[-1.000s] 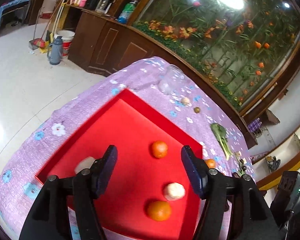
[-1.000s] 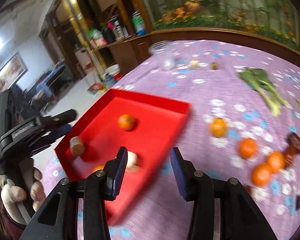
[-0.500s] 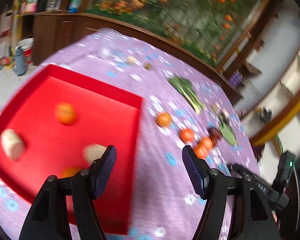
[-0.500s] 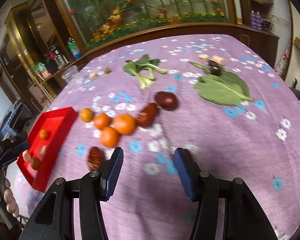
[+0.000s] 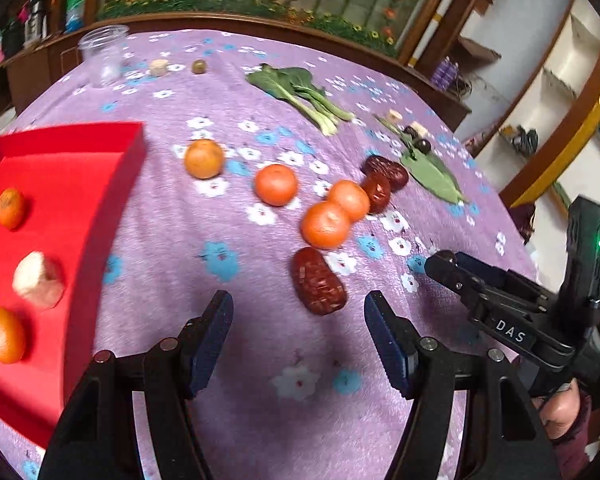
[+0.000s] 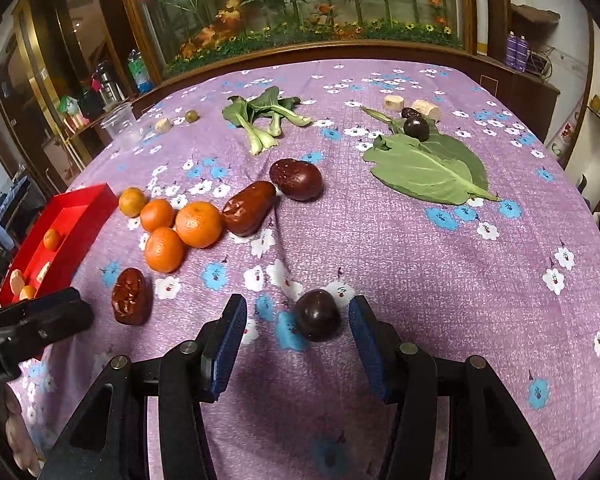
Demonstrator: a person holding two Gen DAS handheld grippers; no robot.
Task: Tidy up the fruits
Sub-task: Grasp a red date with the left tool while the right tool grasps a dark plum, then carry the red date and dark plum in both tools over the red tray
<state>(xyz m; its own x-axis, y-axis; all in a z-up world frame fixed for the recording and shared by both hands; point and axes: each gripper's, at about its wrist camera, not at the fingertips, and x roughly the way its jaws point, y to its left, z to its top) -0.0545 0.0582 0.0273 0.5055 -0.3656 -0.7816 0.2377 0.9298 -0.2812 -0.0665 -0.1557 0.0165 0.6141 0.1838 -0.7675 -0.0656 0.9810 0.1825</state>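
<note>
On the counter (image 6: 440, 248) with its purple flowered cloth, the right hand-held gripper (image 6: 296, 326) brackets a small dark round plum (image 6: 317, 314) untouched, while the left hand-held gripper (image 5: 298, 332) gapes empty near a wrinkled red date (image 5: 318, 281).

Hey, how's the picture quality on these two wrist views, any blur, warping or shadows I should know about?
Left wrist view: the red tray smears with motion blur, and the table edge bows from the fisheye. Right wrist view: sharper; the dark round fruit between the right gripper's fingers is crisp, with a soft shadow on the purple cloth beneath.
</note>
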